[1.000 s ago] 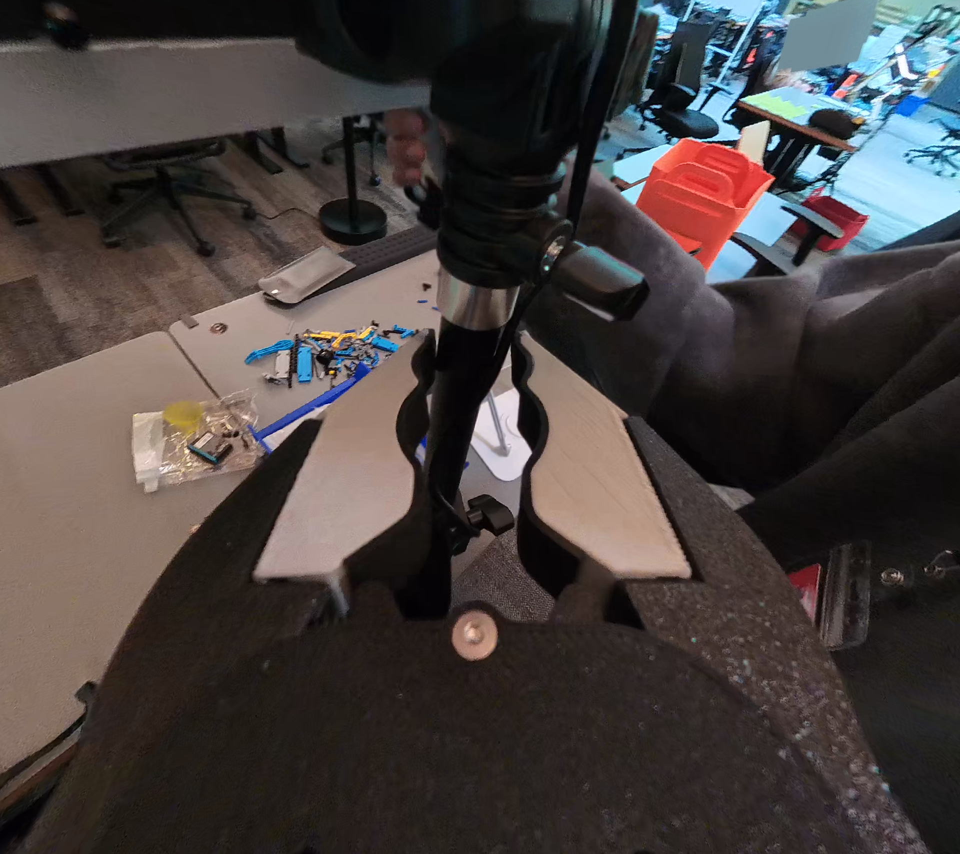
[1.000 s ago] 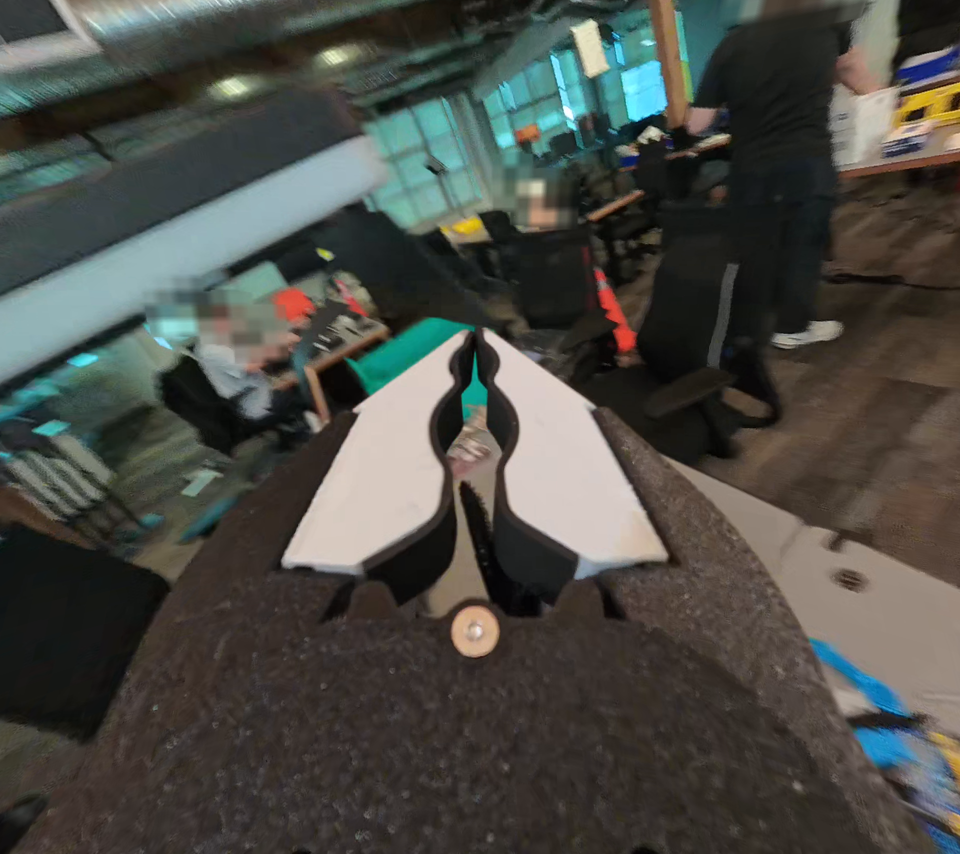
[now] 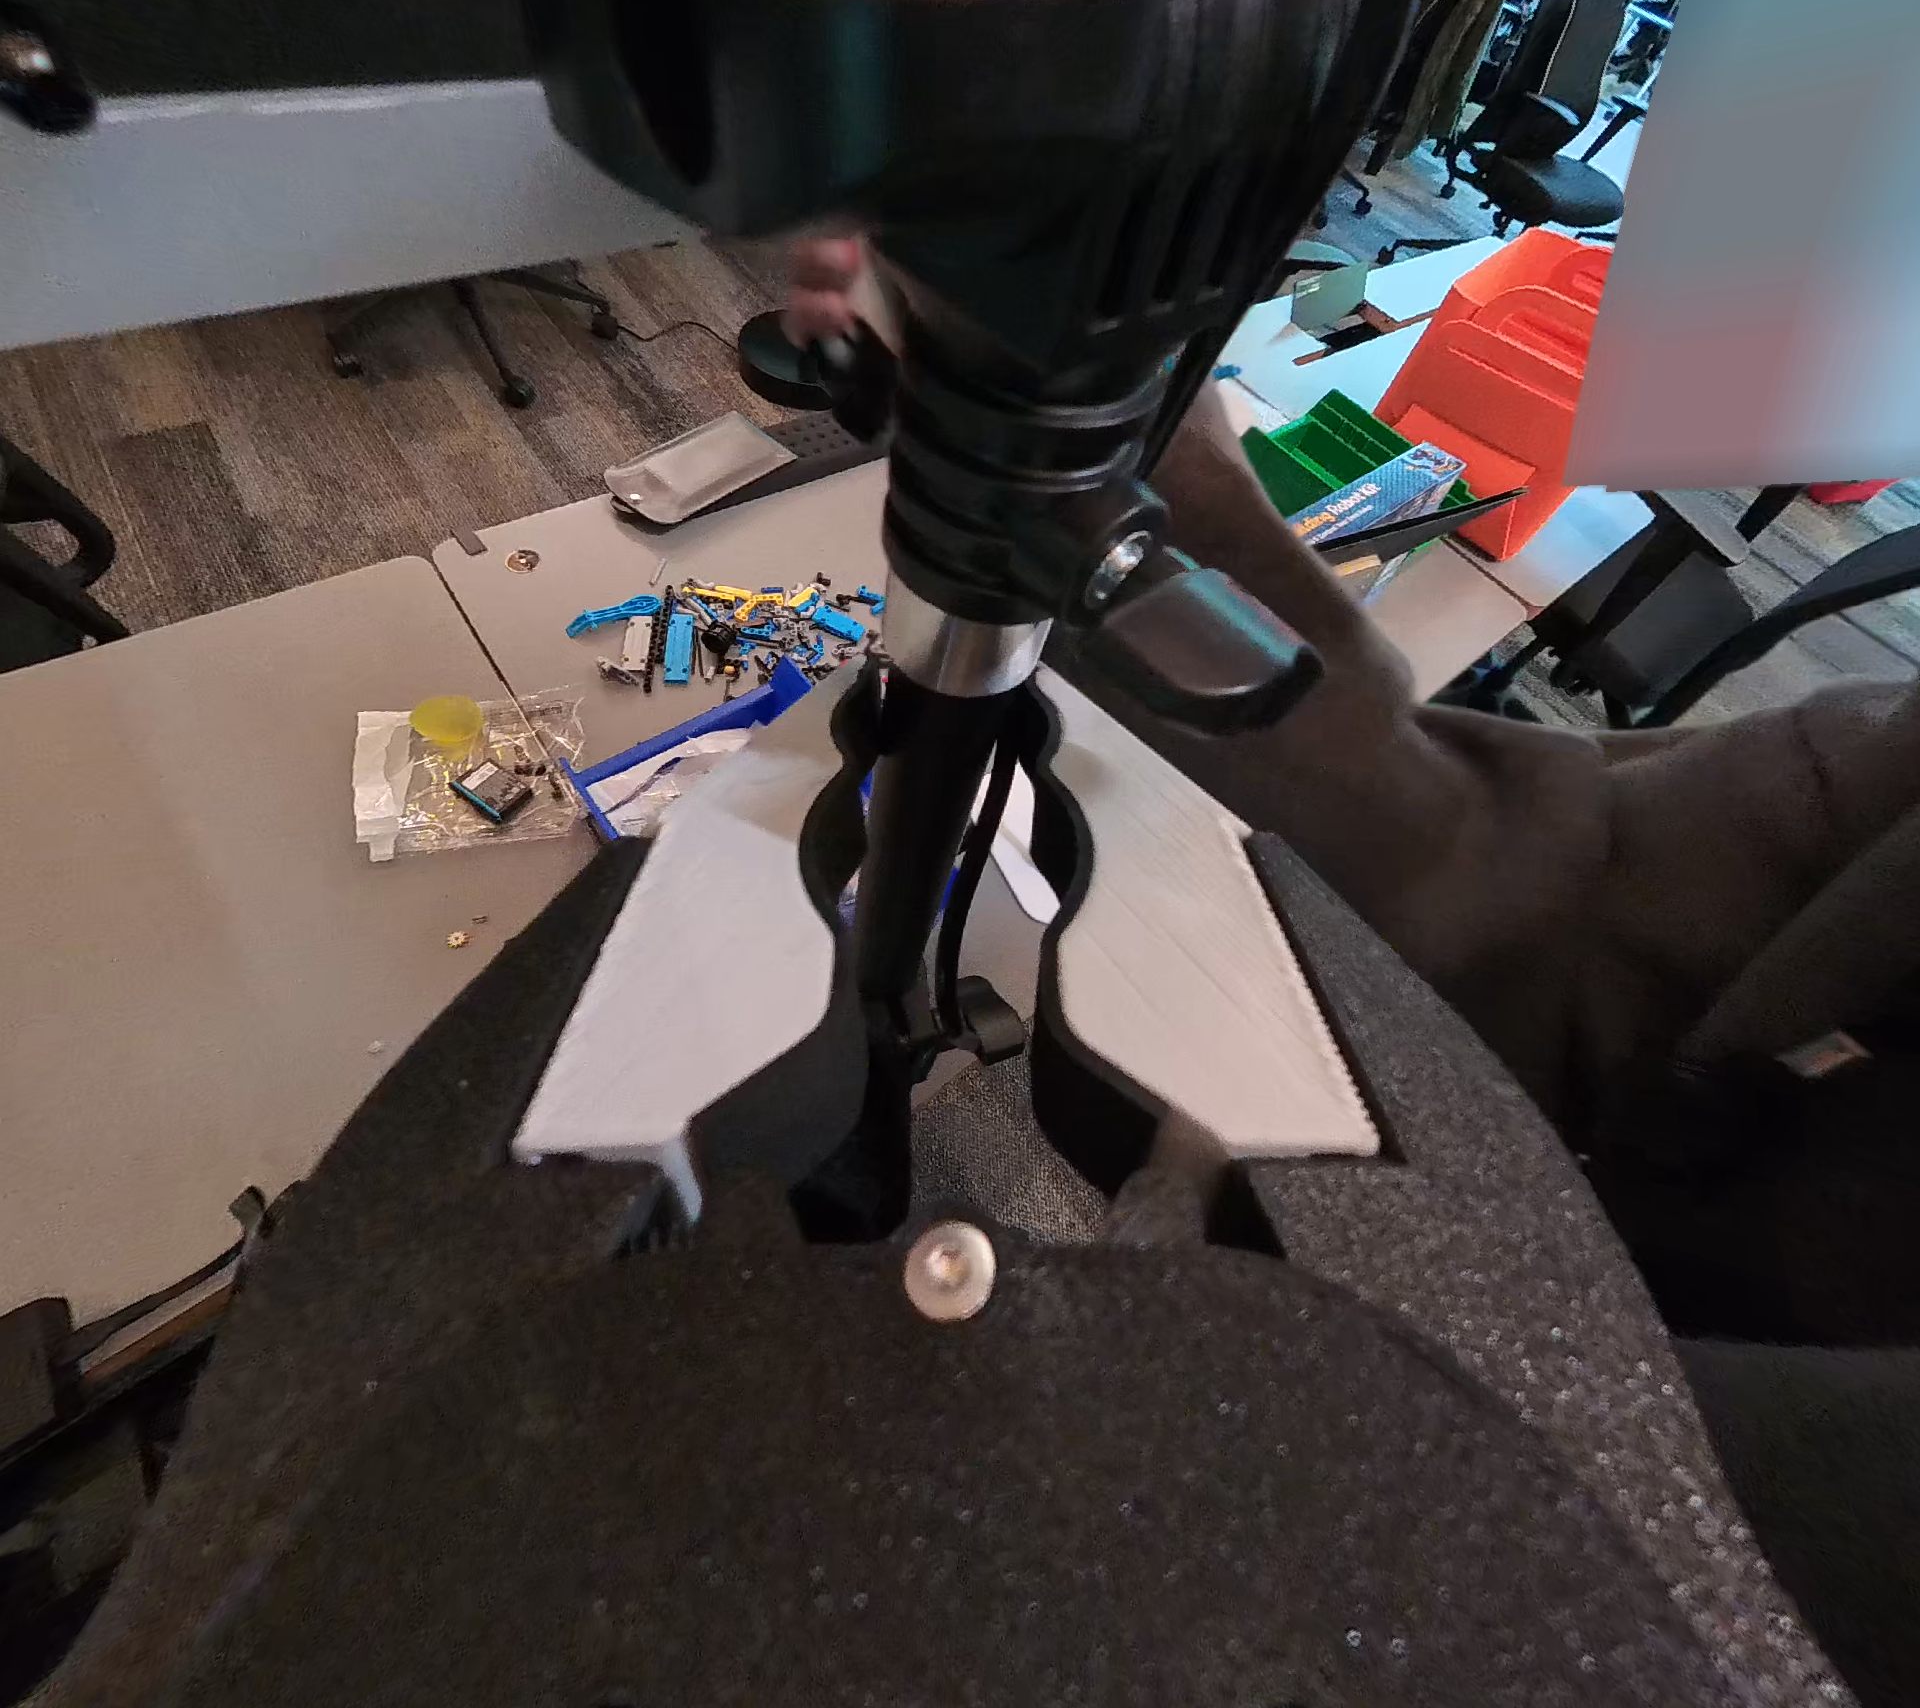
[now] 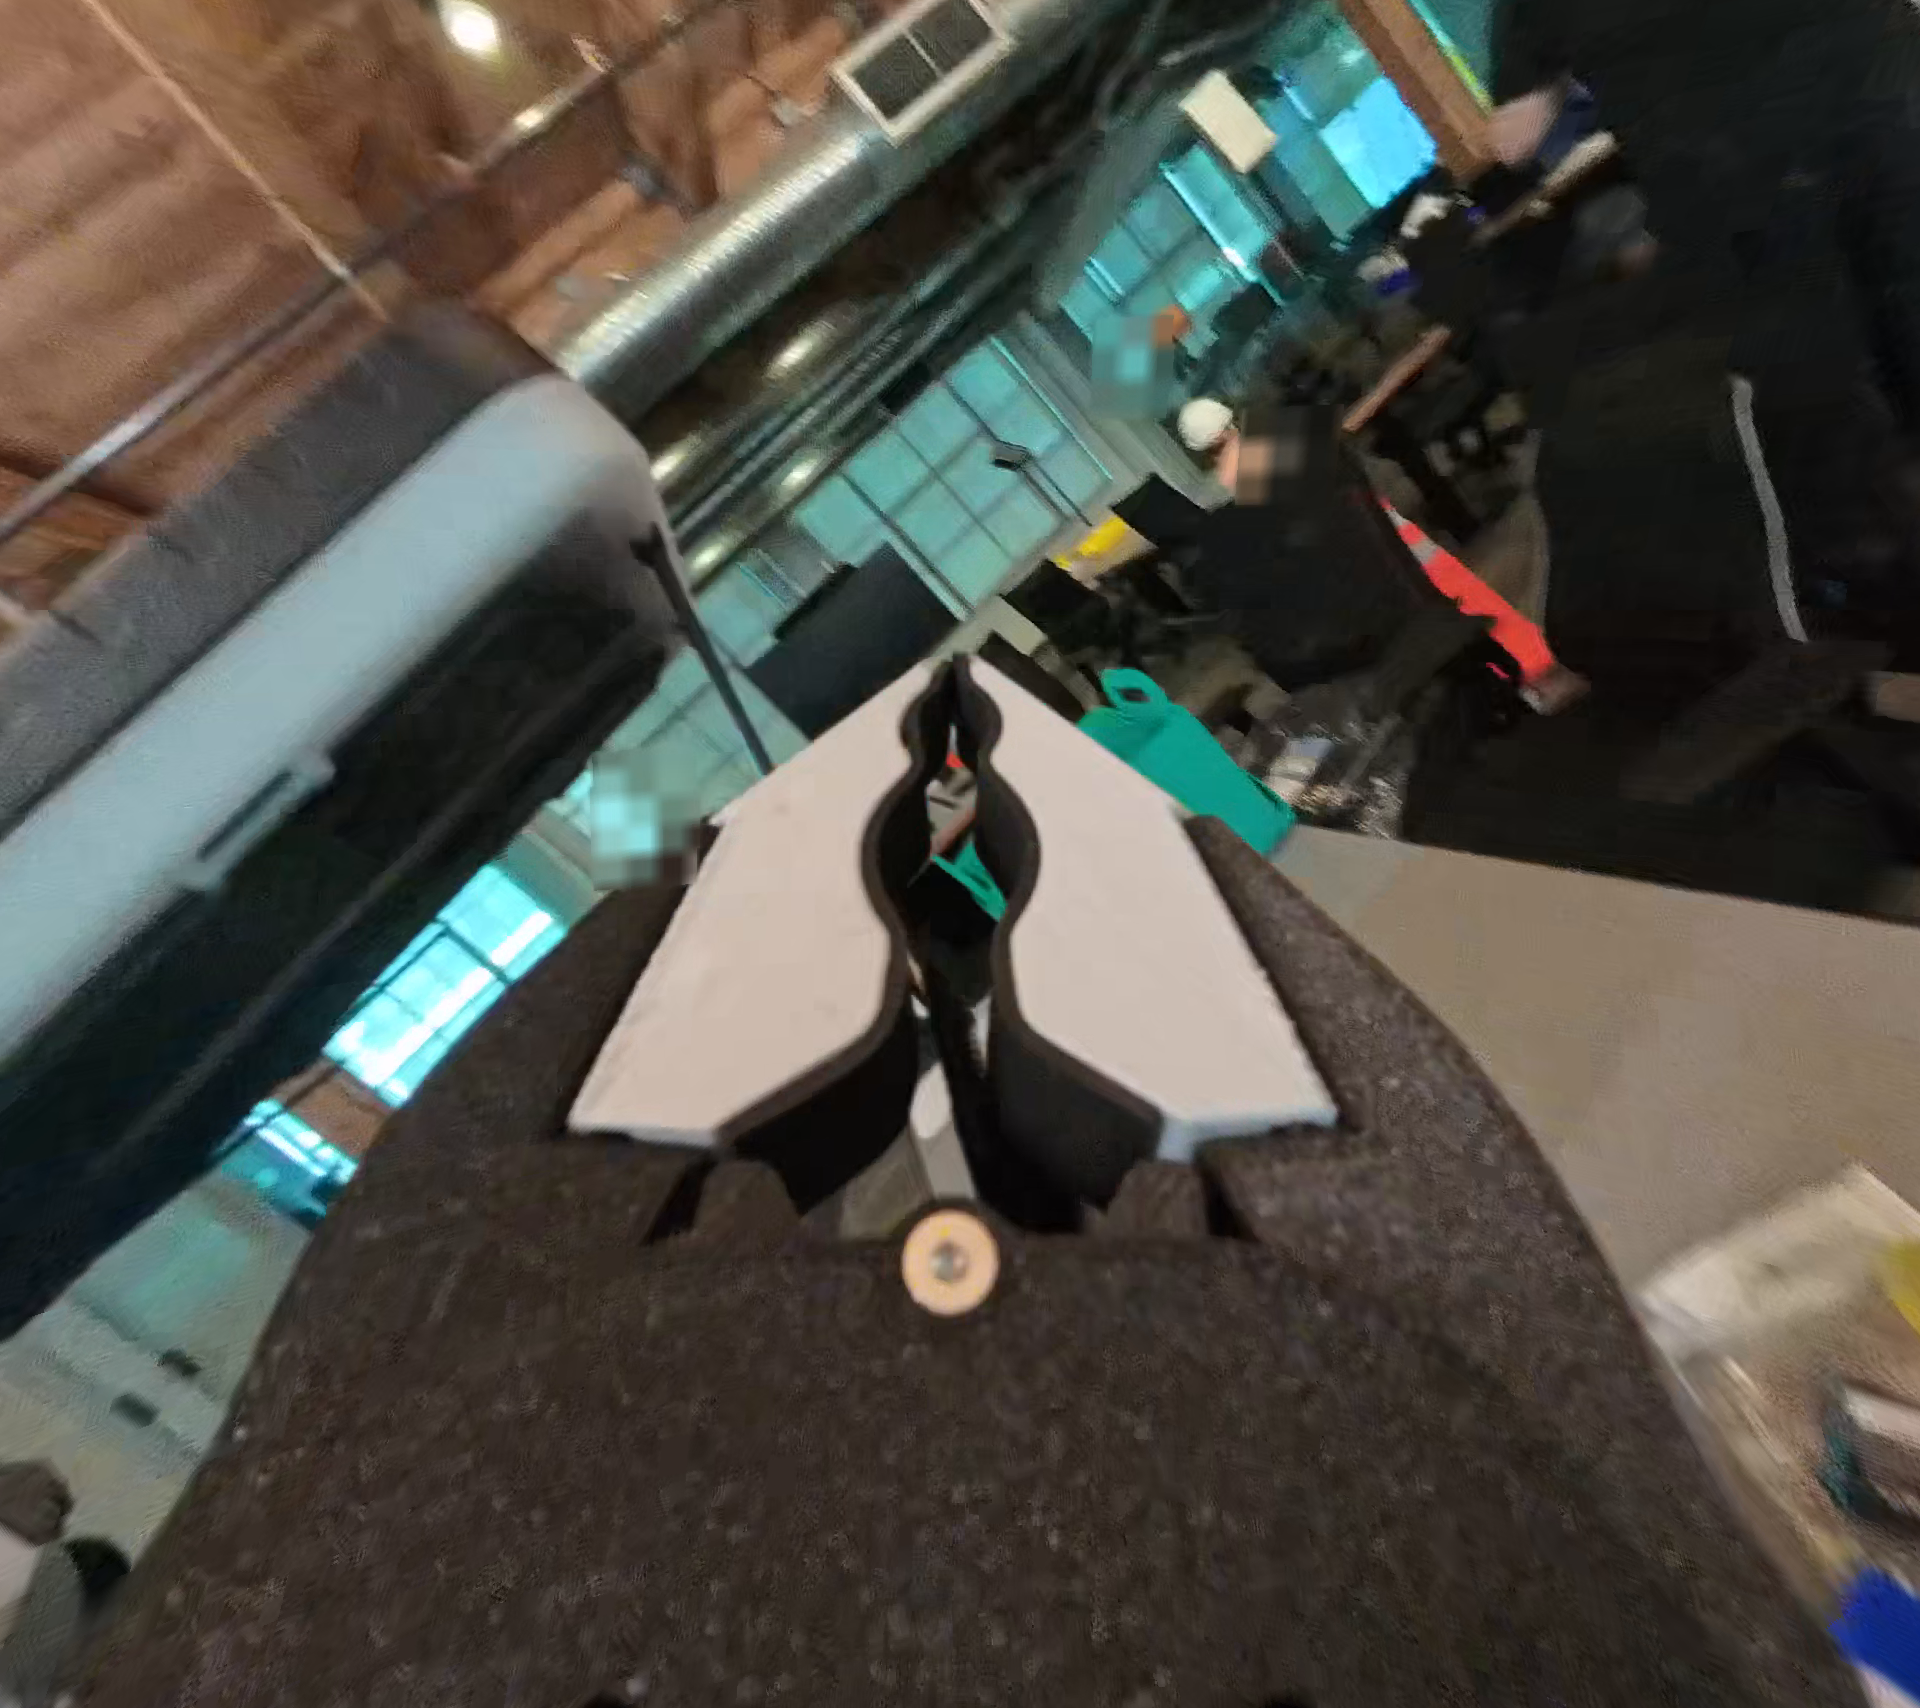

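My left gripper is open, with its white fingers on either side of a black stand pole. A gap shows between the pole and the right finger. Above the pole are a silver collar, a black clamp lever and a large black head. Beyond lie a pile of blue and yellow building parts and a clear bag with a yellow cup on the grey table. My right gripper is shut and empty, raised and pointing into the room.
A blue frame lies by the bag. A dark sleeve is at the right. An orange bin and a green box stand behind. In the right wrist view a person stands past the table. Left tips to right tips: about 30 cm.
The right gripper has tilted up and rolled, so more ceiling shows; it stays shut. The left gripper still straddles the pole and has shifted only slightly.
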The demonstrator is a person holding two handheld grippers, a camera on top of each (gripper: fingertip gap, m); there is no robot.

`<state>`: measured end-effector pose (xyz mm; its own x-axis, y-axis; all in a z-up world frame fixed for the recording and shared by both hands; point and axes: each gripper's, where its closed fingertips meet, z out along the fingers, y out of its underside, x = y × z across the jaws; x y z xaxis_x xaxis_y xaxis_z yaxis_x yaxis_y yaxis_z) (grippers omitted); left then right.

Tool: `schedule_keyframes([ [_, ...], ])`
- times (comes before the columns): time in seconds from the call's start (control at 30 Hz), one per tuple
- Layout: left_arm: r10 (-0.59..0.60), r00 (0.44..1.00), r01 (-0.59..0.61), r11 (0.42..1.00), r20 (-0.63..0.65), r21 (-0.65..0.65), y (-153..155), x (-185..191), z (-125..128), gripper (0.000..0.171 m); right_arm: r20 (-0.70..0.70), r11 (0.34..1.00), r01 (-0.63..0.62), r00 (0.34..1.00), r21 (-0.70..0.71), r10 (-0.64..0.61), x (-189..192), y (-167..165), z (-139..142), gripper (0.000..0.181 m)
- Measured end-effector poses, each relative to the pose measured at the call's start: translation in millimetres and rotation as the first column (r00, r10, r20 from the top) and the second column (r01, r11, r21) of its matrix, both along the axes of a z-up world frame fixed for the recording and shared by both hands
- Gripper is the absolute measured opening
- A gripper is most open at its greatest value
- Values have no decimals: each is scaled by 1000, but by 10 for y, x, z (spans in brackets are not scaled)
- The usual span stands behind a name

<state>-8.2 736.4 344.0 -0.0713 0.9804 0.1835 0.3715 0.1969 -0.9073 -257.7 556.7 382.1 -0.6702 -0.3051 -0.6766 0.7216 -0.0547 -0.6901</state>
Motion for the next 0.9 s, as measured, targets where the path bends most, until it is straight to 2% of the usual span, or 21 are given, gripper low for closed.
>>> schedule_keyframes([
  [0.07,-5,1000,5,1000,-1,0,1,0,0,26,-19,988,-95,995,-125,94,130,-179,235,0],
  [0.1,-6,1000,6,1000,1,9,1,4,-2,26,-14,980,-141,990,-140,141,193,-242,224,0],
  [0.17,0,1000,0,1000,6,32,0,8,-4,26,100,924,-226,958,-309,268,261,-136,341,0],
  [0.2,0,1000,-1,999,10,34,6,5,-5,26,123,904,-247,944,-349,305,315,-78,359,0],
  [0.27,-5,1000,4,1000,29,26,17,-1,-12,26,79,870,-295,932,-396,353,525,56,417,0],
  [0.3,-8,999,7,1000,39,26,18,-4,-15,26,34,869,-329,930,-371,367,683,86,417,0],
  [0.4,-19,999,17,999,45,38,27,6,-18,26,26,876,-298,943,-380,332,862,220,520,0],
  [0.53,-46,998,43,997,44,57,128,14,-23,26,67,887,-273,945,-372,319,876,366,572,0],
  [0.73,-33,998,30,999,59,44,142,12,-30,26,82,915,-197,967,-353,241,885,403,451,0],
  [0.83,-13,999,11,998,40,60,97,1,-29,26,127,925,-46,987,-378,101,755,502,342,0],
  [0.9,-8,999,6,998,31,65,65,-11,-29,26,97,916,22,995,-402,19,780,634,176,0],
])
